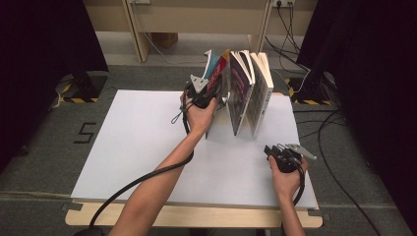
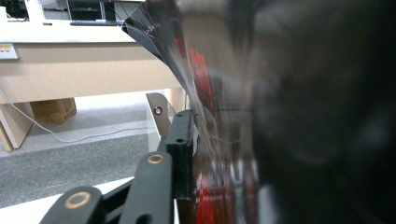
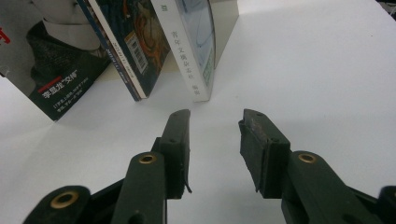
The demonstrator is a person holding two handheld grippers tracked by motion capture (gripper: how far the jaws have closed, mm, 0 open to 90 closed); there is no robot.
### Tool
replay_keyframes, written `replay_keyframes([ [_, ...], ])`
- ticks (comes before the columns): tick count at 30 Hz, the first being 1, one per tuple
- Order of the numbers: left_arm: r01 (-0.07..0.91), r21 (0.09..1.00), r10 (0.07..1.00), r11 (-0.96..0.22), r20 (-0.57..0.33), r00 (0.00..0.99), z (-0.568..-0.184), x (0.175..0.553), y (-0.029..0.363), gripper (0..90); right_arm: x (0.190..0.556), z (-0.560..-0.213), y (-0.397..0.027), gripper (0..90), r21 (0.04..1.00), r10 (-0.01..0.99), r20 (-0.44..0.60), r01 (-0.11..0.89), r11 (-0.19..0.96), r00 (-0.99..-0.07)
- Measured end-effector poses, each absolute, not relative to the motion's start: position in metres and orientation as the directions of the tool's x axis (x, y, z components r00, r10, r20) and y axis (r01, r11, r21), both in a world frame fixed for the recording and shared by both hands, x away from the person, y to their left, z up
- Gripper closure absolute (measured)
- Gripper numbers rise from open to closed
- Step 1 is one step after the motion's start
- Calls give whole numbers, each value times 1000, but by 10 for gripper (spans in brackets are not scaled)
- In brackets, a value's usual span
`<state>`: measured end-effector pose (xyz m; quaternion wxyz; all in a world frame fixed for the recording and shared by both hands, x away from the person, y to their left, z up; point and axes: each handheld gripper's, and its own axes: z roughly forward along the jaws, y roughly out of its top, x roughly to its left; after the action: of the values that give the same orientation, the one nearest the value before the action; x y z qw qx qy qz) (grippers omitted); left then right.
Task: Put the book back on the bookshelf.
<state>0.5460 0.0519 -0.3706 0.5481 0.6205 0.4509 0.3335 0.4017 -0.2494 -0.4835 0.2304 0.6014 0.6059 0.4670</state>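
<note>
High view: a white rectangular surface (image 1: 147,142) carries a row of upright paperback books (image 1: 246,91) near its far edge, fanned apart at their tops. The left claw (image 1: 206,93) is at the leftmost book, a thin red-and-black magazine-like volume (image 1: 219,73), held by the person's left hand (image 1: 199,115); the right claw (image 1: 278,152) rests low over the surface near the right front, well apart from the books. Left gripper view: one black jaw lies flat against the glossy red-and-black cover (image 2: 205,140), which curves away above it — the other jaw is hidden behind blur, so I cannot tell whether it pinches the cover. Right gripper view: both jaws are spread wide above bare white surface (image 3: 303,70), pointing toward a white-spined book (image 3: 187,56) and a dark-covered one (image 3: 135,51) leaning beside it.
</note>
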Motion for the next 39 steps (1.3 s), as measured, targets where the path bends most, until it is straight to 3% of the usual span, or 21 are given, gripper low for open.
replay_keyframes([
  [9, 235, 971, 921, 48, -135, 366, -364, 546, 58, 574, 402, -484, -250, 631, 843, 945, 280, 515, -158, -168],
  [39, 275, 961, 913, 37, -144, 381, -362, 548, 71, 502, 401, -482, -250, 631, 844, 945, 280, 512, -160, -168],
])
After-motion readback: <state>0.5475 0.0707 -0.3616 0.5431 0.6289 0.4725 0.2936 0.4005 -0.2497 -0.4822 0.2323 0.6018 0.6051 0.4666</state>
